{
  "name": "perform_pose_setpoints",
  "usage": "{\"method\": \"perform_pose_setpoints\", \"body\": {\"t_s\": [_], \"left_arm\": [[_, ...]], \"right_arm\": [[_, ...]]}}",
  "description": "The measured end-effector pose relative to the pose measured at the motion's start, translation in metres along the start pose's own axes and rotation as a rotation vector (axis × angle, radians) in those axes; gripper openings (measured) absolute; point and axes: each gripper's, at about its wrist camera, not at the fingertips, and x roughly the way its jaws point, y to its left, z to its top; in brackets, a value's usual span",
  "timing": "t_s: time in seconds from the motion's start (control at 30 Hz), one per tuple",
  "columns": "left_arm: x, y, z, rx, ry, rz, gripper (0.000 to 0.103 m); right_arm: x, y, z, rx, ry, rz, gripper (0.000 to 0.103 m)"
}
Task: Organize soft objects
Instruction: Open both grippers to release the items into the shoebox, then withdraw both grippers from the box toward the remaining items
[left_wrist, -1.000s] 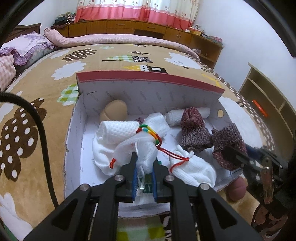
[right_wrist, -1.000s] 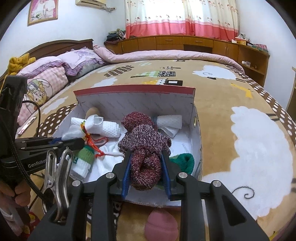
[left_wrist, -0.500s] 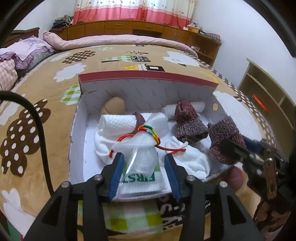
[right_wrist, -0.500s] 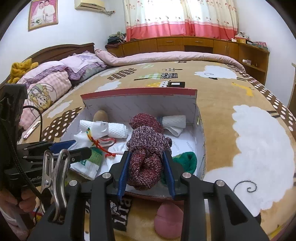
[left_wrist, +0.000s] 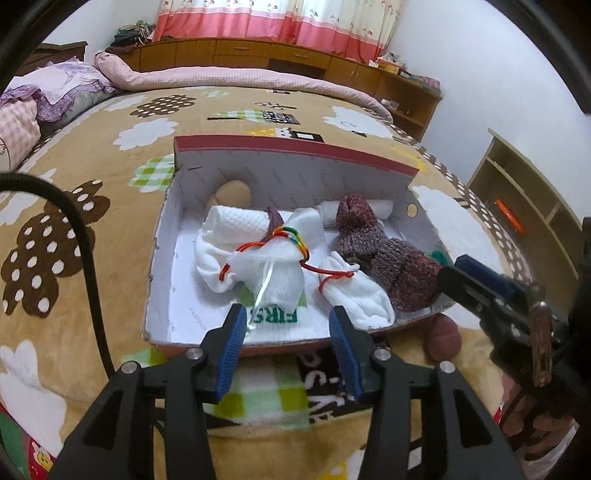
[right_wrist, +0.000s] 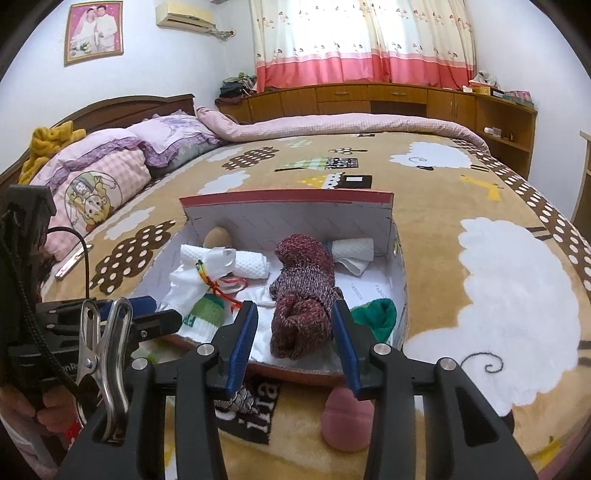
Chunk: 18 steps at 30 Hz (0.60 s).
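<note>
As seen from contents of box (left_wrist: 162, 266), task is judged nearly done: white sock bundle (left_wrist: 280, 280) and maroon knit sock (right_wrist: 303, 295) are laid inside. Left claw (left_wrist: 288, 343) and right claw (right_wrist: 295, 343) are released, empty. Pink ball (right_wrist: 347, 424) is left on bed. Knit sock's long axis runs near-to-far, from front wall toward back wall.

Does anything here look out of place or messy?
One thing: a pink ball-like object sits on the blanket outside the box, against its near wall, while the socks and other soft bundles lie inside.
</note>
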Motion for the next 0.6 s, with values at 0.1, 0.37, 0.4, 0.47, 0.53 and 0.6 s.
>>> {"method": "perform_pose_setpoints", "body": {"t_s": [0.1, 0.37, 0.4, 0.47, 0.53, 0.6], "left_arm": [[-0.004, -0.001, -0.001, -0.004, 0.002, -0.003, 0.050], [-0.012, -0.003, -0.008, -0.015, 0.004, -0.009, 0.050], [-0.013, -0.003, -0.009, -0.017, 0.005, -0.008, 0.050], [-0.017, -0.003, -0.013, -0.020, 0.003, -0.009, 0.050], [-0.020, -0.004, -0.015, -0.017, 0.001, -0.012, 0.050], [-0.022, -0.006, -0.017, -0.012, -0.002, -0.015, 0.050]], "right_arm": [[-0.005, 0.001, -0.003, 0.000, 0.001, 0.005, 0.043], [-0.020, 0.002, -0.011, 0.007, 0.007, 0.024, 0.043], [-0.022, 0.002, -0.012, 0.006, 0.009, 0.023, 0.043], [-0.026, 0.003, -0.015, 0.006, 0.013, 0.017, 0.043], [-0.032, 0.003, -0.018, 0.006, 0.013, 0.011, 0.043], [-0.037, 0.002, -0.021, 0.008, 0.012, 0.005, 0.043]]}}
